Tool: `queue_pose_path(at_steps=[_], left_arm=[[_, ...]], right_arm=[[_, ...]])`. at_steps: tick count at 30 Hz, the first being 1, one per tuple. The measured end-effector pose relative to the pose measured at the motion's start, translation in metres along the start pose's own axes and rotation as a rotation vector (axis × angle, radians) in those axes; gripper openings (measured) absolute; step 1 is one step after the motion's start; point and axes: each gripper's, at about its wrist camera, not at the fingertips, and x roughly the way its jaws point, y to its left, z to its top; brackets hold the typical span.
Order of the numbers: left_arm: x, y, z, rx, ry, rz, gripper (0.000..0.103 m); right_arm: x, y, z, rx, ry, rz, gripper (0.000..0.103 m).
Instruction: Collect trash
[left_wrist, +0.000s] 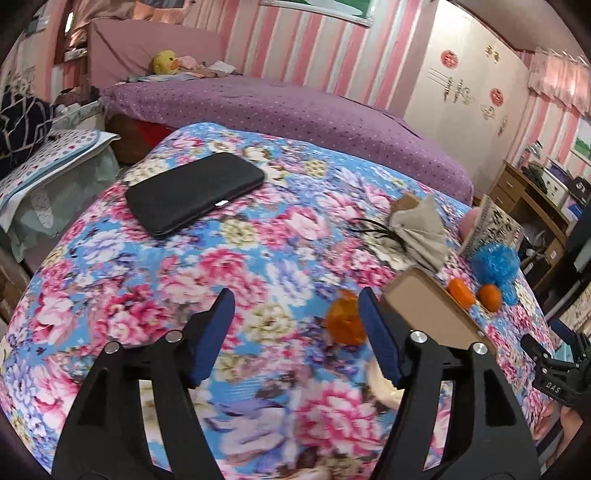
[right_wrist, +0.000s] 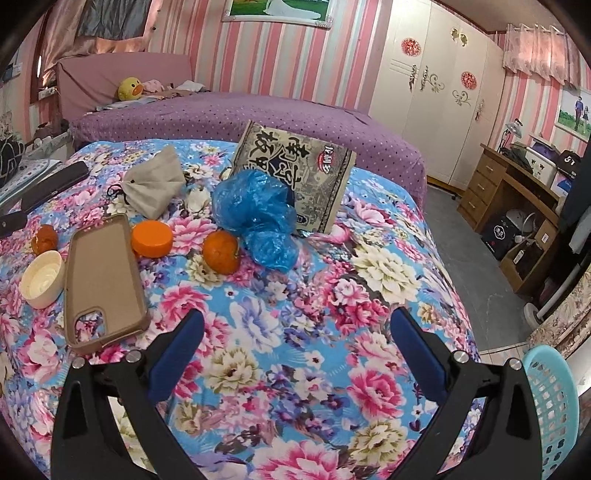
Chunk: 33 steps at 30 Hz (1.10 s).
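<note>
Cluttering bedspread (right_wrist: 295, 302): phone case (right_wrist: 101, 277), tangerine (right_wrist: 221, 252)

Warm even indoor light, strong fisheye warping, slight motion blur

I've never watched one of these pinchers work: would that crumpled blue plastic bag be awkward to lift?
Probably light and floppy: the blue plastic bag lies crumpled in thin, shiny folds, so it would likely squash and sag when pinched. It may drag against the printed snack packet and the mandarin next to it. Both grippers, left and right, are open.
</note>
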Motion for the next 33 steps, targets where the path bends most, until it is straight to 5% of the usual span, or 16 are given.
queue_pose_path(at_steps=[8,12,16,23,30,33], left_arm=[[0.024,-0.032,-0.003,0.078,0.081,-0.032,0.069],[0.035,-0.033,-0.006,0.064,0.139,-0.094,0.032],[0.033,-0.035,-0.004,0.075,0.13,-0.103,0.02],[0.022,-0.036,0.001,0.162,0.035,0.068,0.009],[0.018,-0.021,0.006,0.144,0.032,0.067,0.009],[0.021,-0.007,0.008,0.102,0.049,0.069,0.009]], right_arm=[[0.001,0.001,0.0,-0.002,0.004,0.0,0.098],[0.0,0.002,-0.001,-0.009,0.007,-0.006,0.098],[0.001,0.001,0.001,0.013,0.015,0.029,0.098],[0.019,0.007,0.011,0.062,0.06,0.099,0.097],[0.043,0.028,0.031,0.048,0.074,0.166,0.063],[0.051,0.033,0.039,0.05,0.077,0.193,0.057]])
